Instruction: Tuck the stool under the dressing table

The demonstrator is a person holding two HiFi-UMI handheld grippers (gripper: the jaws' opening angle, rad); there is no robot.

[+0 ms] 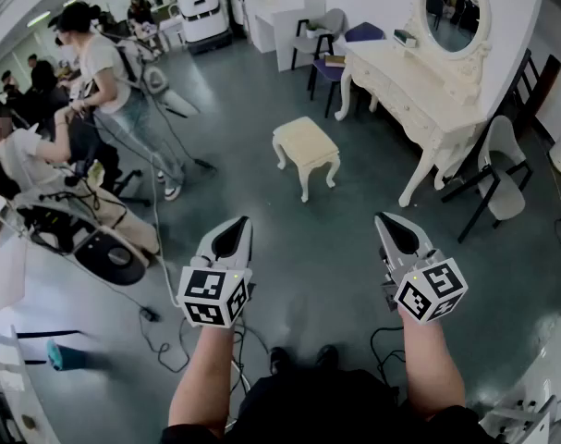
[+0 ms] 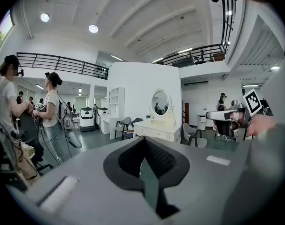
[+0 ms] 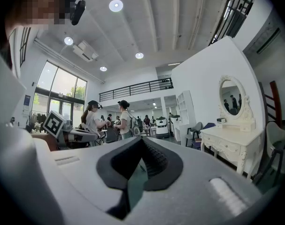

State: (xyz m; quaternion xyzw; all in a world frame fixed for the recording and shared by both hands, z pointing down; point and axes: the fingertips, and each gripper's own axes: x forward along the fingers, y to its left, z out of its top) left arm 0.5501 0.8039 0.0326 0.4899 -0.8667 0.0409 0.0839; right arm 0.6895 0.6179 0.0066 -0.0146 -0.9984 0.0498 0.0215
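The cream stool [image 1: 305, 146] with curved legs stands alone on the grey floor, left of and apart from the white dressing table [image 1: 419, 86] with its oval mirror [image 1: 453, 12]. My left gripper [image 1: 234, 227] and right gripper [image 1: 388, 222] are held side by side well short of the stool, both shut with nothing between the jaws. In the left gripper view the jaws [image 2: 143, 142] point toward the dressing table [image 2: 157, 128], and their body hides the stool. The right gripper view shows the shut jaws [image 3: 142, 142] and the dressing table [image 3: 231, 142] at the right.
Several people and equipment crowd the left side, one standing person [image 1: 104, 72] nearest the stool. Cables [image 1: 155, 326] trail on the floor by my left arm. A grey chair [image 1: 497, 169] stands at the table's right end, and more chairs [image 1: 322, 35] at its far end.
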